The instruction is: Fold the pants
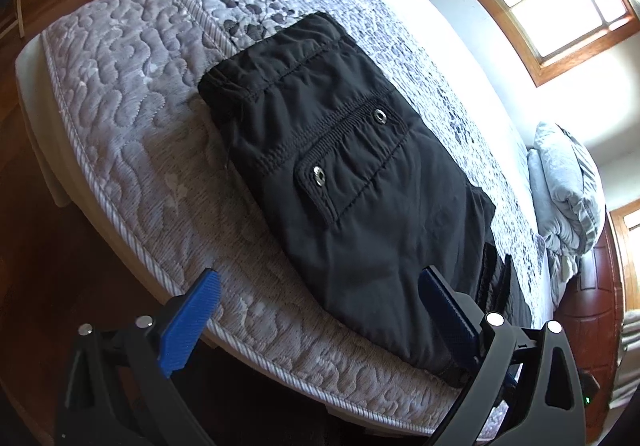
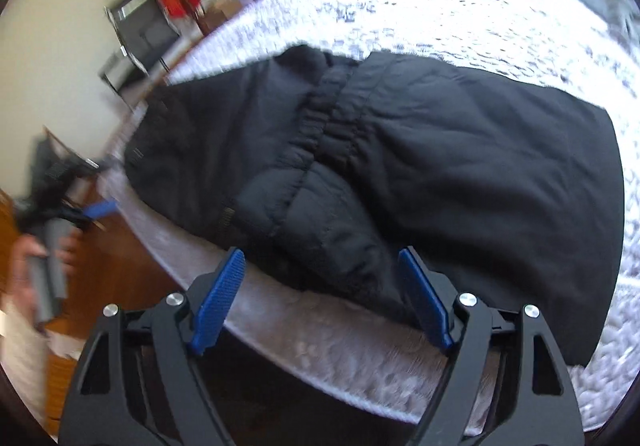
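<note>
Quilted mattress (image 1: 132,149) bears one folded black pants (image 1: 340,165); left gripper (image 1: 320,310) and right gripper (image 2: 322,294) both spread, empty.

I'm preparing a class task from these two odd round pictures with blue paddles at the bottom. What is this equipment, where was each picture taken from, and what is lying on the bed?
No robot is here: a person holds a two-finger gripper in each hand, each with a wide-angle camera looking along its blue fingers. One picture comes from the left gripper, the other from the right gripper. Black pants, already folded into a compact bundle, lie on a quilted mattress. Both grippers stand open and hold nothing, though the cloth's near edge lies between the right gripper's fingers. The right-hand picture is blurred. At its left edge, the person's hand shows, holding the other gripper.
</note>
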`<state>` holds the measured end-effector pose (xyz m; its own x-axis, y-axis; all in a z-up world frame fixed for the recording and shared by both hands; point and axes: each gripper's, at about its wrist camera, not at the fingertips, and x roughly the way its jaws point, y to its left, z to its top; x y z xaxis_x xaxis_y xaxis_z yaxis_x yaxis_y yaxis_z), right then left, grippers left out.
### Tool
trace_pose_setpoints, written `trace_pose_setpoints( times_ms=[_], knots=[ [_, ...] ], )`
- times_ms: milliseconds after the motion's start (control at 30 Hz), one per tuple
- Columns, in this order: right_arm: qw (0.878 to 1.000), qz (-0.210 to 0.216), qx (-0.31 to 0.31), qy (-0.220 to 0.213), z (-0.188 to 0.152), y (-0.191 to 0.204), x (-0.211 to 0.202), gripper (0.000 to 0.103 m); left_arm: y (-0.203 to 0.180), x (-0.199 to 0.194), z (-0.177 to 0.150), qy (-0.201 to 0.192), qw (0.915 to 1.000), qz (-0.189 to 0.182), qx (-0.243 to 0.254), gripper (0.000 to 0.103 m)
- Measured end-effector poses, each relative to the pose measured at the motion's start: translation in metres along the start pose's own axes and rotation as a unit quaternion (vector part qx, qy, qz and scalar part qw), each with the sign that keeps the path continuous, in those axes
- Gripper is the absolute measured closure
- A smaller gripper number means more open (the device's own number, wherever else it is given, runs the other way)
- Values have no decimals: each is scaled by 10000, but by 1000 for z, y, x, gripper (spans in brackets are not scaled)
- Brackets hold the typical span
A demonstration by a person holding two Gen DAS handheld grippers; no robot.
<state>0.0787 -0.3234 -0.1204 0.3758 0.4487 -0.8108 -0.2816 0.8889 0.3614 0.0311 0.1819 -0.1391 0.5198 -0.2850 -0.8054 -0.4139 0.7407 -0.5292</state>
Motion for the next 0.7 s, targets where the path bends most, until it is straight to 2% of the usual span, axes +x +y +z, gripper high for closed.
trace_pose_setpoints(
  times_ms=[100,167,367,567,700],
  knots=[
    [9983,68,453,-353,0,-24,-31,24,6,1,9,-28,9997,-181,-184,4],
    [9947,37,789,-652,-3,-45,-56,24,13,1,16,-61,9983,-452,-356,4],
    [9744,-325,1832,-1258,-25,-112,-112,24,42,3,36,-214,9903,-970,-972,4],
    [9569,-628,2482,-1374,-53,-154,-131,23,66,13,50,-241,9701,-1759,-1655,4],
    [9510,-705,2668,-1395,-64,-164,-132,23,74,27,56,-211,9678,-1654,-1884,4]
  ],
)
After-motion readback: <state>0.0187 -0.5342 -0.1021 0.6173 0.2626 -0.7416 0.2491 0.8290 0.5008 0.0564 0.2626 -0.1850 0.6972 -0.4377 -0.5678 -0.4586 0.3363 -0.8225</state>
